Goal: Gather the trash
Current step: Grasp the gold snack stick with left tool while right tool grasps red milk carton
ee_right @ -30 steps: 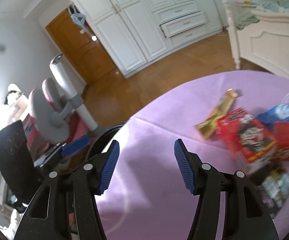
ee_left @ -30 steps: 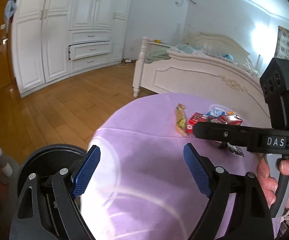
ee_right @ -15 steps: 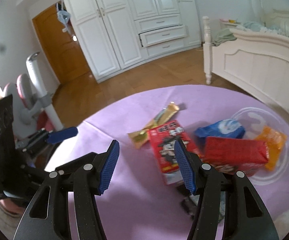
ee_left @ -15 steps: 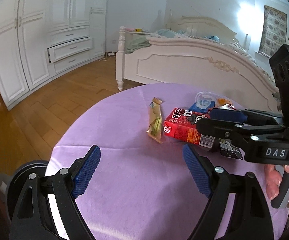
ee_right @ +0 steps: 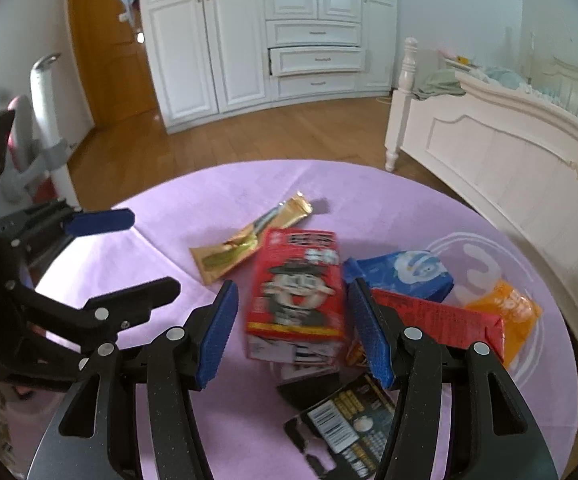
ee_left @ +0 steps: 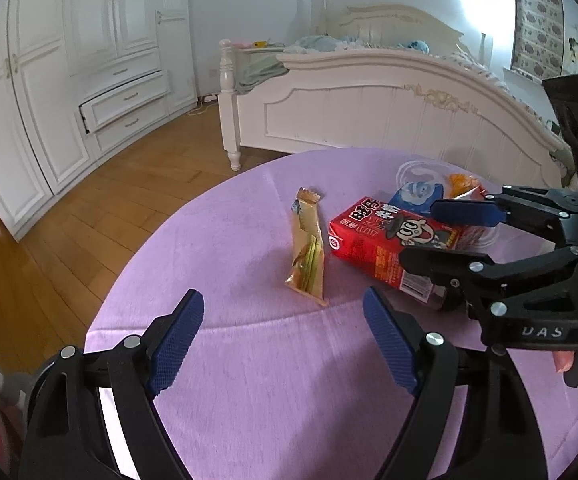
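Trash lies on a round table with a purple cloth point(ee_left: 225, 248). A red drink carton point(ee_right: 297, 292) point(ee_left: 373, 236) lies flat. A gold wrapper point(ee_right: 249, 236) point(ee_left: 308, 248) lies to its left. A blue packet point(ee_right: 401, 276), a second red packet point(ee_right: 437, 320), an orange packet point(ee_right: 505, 312) and a black wrapper point(ee_right: 349, 420) lie around it. My right gripper point(ee_right: 291, 332) is open, its pads on either side of the red carton, just above it. My left gripper point(ee_left: 281, 340) is open and empty, above bare cloth near the gold wrapper.
A clear plastic dish point(ee_right: 485, 256) sits under the orange packet. A white bed point(ee_left: 369, 104) stands behind the table, white wardrobes point(ee_right: 257, 36) beyond. A chair and a white stand point(ee_right: 45, 120) are at the left. The floor is wood.
Both grippers have moved forward over the table toward the trash. The right gripper now straddles the red carton; the left is closer to the gold wrapper. Both stayed open.
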The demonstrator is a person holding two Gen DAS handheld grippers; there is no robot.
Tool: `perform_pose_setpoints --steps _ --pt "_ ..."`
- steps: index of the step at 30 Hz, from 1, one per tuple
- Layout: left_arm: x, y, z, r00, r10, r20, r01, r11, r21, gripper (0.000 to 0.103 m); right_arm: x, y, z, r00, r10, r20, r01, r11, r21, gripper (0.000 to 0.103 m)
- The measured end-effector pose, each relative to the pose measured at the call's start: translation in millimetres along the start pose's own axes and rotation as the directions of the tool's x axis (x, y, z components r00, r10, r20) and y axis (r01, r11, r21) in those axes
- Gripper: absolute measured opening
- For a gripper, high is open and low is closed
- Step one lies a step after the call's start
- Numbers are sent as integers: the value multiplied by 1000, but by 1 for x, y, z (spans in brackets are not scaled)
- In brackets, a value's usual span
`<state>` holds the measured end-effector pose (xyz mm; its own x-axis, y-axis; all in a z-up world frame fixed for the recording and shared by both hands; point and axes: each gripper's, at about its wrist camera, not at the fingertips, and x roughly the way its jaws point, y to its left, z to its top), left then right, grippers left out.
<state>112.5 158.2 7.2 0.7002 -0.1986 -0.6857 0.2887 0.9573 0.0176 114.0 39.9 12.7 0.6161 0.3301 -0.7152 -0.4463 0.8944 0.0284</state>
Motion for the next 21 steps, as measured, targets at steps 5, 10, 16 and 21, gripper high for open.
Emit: perform_pose_setpoints --steps 5,10,16,21 --pt "18 -5 7 999 11 -32 -10 999 33 79 4 -11 0 1000 17 4 -17 1000 12 54" --pt "37 -9 13 997 26 -76 -21 998 65 74 -3 -22 -1 999 42 22 -43 998 49 51" --pt "55 -7 17 993 -1 -115 4 1000 24 42 -24 -36 -6 991 108 85 -118 984 136 51" --pt "55 1 17 995 -5 -104 2 1000 -28 18 -37 -41 -6 986 129 110 -146 975 169 51"
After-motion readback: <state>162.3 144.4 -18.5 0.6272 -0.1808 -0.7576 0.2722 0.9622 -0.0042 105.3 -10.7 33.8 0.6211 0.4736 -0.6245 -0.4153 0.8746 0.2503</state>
